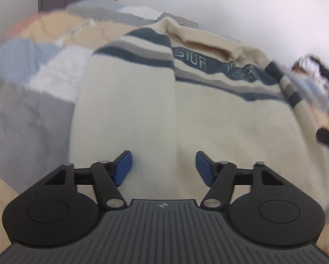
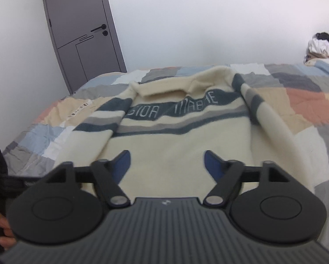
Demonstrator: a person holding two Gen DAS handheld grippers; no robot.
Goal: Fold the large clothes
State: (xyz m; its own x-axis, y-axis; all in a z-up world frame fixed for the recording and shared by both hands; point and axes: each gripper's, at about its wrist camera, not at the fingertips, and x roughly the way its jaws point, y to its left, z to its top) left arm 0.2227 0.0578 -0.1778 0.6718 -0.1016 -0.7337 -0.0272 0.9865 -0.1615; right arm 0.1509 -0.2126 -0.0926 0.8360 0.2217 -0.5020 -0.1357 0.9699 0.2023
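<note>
Lying back-up on patchwork bed (image 2: 296,101), cream sweater (image 2: 175,149) has both sleeves folded inward (narrowing body for next fold). Left gripper (image 1: 163,169), right gripper (image 2: 167,165) released, nothing between pads.

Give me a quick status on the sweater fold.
Left gripper open, empty. Right gripper open, empty. Cream striped sweater flat on patchwork quilt, both sleeves folded in. Nothing in the way.
</note>
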